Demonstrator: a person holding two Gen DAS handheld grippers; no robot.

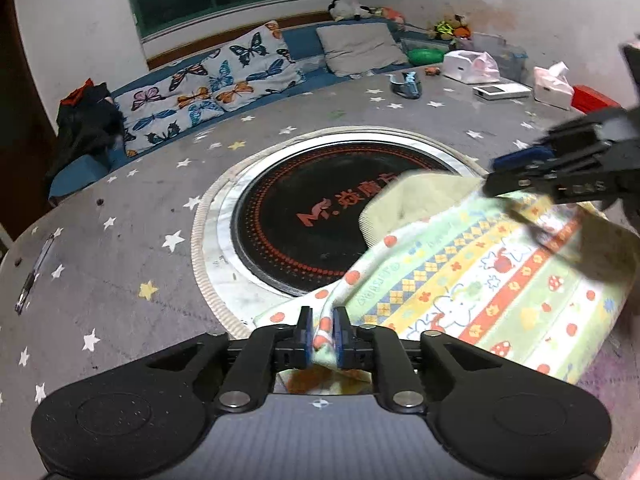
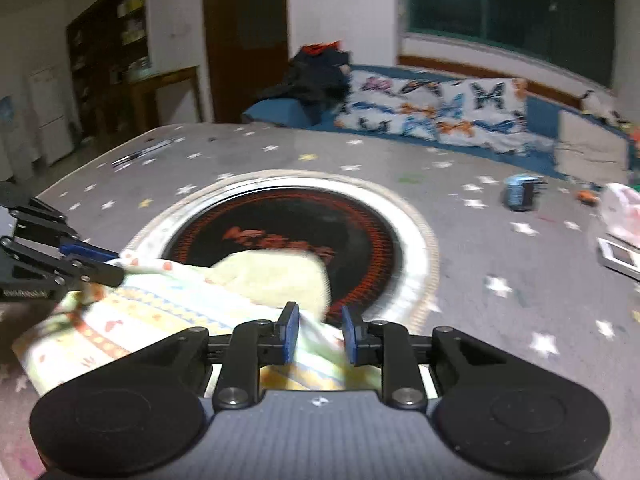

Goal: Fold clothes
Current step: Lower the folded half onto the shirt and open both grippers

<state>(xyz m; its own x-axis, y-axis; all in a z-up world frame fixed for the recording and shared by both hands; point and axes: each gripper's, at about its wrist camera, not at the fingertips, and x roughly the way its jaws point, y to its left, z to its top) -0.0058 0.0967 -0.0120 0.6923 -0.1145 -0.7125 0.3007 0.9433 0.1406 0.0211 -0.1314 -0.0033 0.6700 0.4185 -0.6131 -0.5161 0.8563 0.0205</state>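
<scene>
One garment in play: a patterned cloth (image 1: 476, 280), pastel stripes with red dots and mushrooms, pale yellow-green underside folded up at its far edge. It lies on the grey star-print table cover (image 1: 132, 216), draped partly over the round black cooktop (image 1: 296, 224) inset at table centre.

Two grippers, one at each near corner of the cloth.
- left gripper (image 1: 323, 334): jaws narrow, a bunched dotted edge of the cloth sits between the two blue pads (image 1: 306, 336). Pads look just beside the fabric; can't tell if they're really pressing.
- right gripper (image 2: 320, 334): jaws spread a bit wider, cloth edge runs between the blue pads, against the left pad, gap visible at the right one. Not clamped. View is motion-blurred.

Each gripper also shows at the side of the other's camera.

Elsewhere on the table: one pen (image 1: 34, 276) near the left edge, one tissue box (image 1: 554, 86), one small blue item (image 1: 408, 84), one white flat device (image 1: 500, 91).

Behind: one bench with two butterfly-print pillows (image 1: 208, 88), one grey pillow (image 1: 360, 50), one dark clothes heap (image 1: 86, 120).
</scene>
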